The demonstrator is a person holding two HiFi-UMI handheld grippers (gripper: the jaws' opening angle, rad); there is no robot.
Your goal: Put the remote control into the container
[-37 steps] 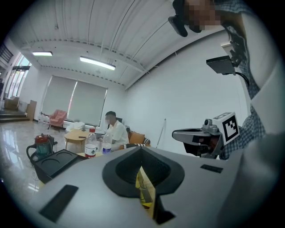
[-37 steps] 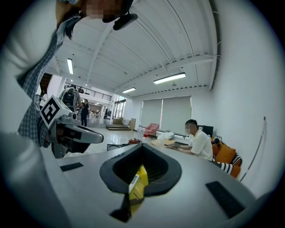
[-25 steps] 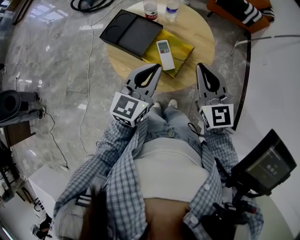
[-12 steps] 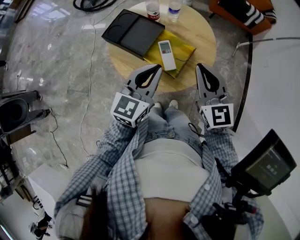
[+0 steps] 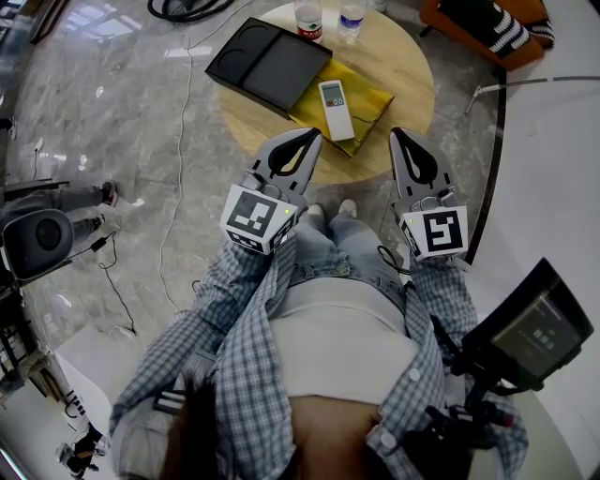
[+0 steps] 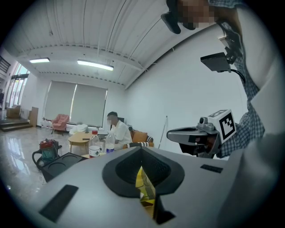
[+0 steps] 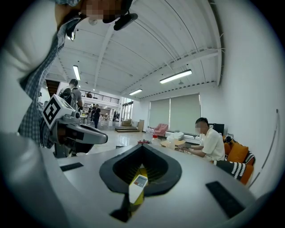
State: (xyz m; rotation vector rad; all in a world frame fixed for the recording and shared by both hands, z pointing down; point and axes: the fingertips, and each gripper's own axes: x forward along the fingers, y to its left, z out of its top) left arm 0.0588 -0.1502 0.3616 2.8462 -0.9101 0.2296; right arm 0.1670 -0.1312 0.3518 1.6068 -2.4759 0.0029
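Note:
A white remote control (image 5: 336, 109) lies on a yellow cloth (image 5: 361, 94) on the round wooden table (image 5: 403, 66). To its left on the table sits the black container (image 5: 267, 64), a flat tray. My left gripper (image 5: 309, 137) and right gripper (image 5: 400, 137) are both shut and empty, held side by side near the table's front edge, short of the remote. The right gripper view shows the remote (image 7: 137, 187) through the slot of its shut jaws (image 7: 142, 146). The left gripper view shows the yellow cloth (image 6: 143, 187) below its shut jaws (image 6: 142, 148).
Two water bottles (image 5: 307, 19) stand at the table's far edge. An orange sofa with a striped cushion (image 5: 487, 23) is at the top right. Cables (image 5: 173, 9) run over the marble floor at the left. A seated person (image 6: 118, 131) is at another table far off.
Both grippers have stayed almost where they were. At the left on the floor a passer-by's legs have come into view beside the dark round device.

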